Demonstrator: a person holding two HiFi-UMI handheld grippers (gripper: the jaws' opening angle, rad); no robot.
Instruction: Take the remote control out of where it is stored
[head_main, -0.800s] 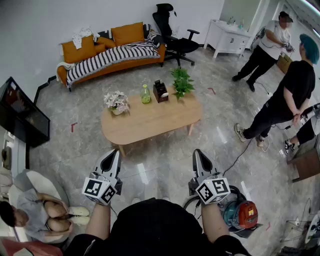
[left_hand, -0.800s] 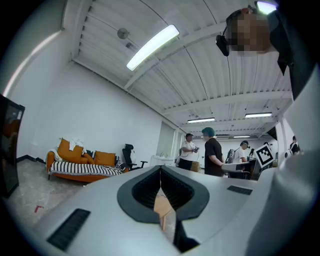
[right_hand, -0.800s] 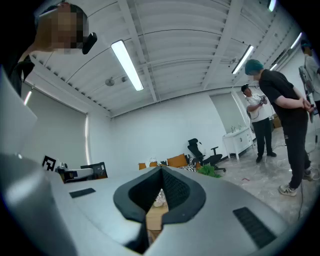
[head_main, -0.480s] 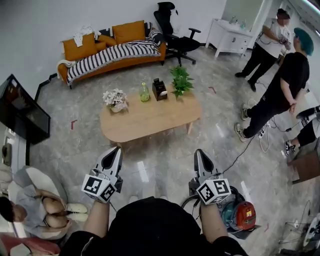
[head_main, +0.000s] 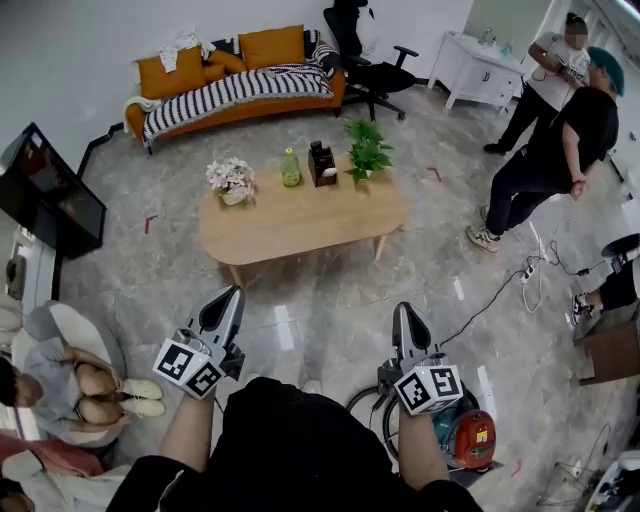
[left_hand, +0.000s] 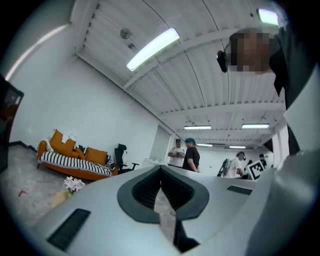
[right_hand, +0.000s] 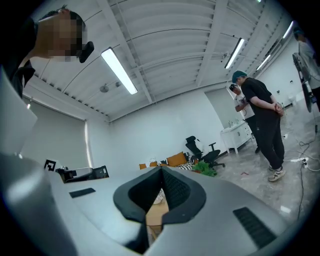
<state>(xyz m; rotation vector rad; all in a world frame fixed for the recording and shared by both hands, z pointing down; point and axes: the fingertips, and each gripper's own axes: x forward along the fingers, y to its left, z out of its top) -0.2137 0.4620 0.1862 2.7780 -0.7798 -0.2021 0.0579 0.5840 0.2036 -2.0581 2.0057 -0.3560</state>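
Grippers: the left gripper (head_main: 231, 293) and the right gripper (head_main: 402, 309) are held low in front of the person and point toward the table (head_main: 300, 228). Both pairs of jaws are closed tip to tip with nothing between them, as each gripper view confirms. Bare floor lies between them and the table, so nothing on it is within reach.

Remote control: not identifiable in any view. Its judged location is the dark holder (head_main: 322, 164) on the far side of the table, between the green bottle (head_main: 291, 168) and the potted plant (head_main: 366, 150). The flowers (head_main: 232, 178) stand further left.

Recommendation: close up to the near edge and open one pair of jaws before reaching. Descend on the holder from above, with the other gripper ready to steady it so it does not lift or tip. Bottle and plant stand close by, so approach straight, without sweeping.

View comparison: only the head view shows the tabletop layout and the holder. The left gripper view tilts toward the ceiling and catches the flowers and the sofa (left_hand: 55, 150). The right gripper view shows a strip of tabletop past its jaws and the plant, but no holder.
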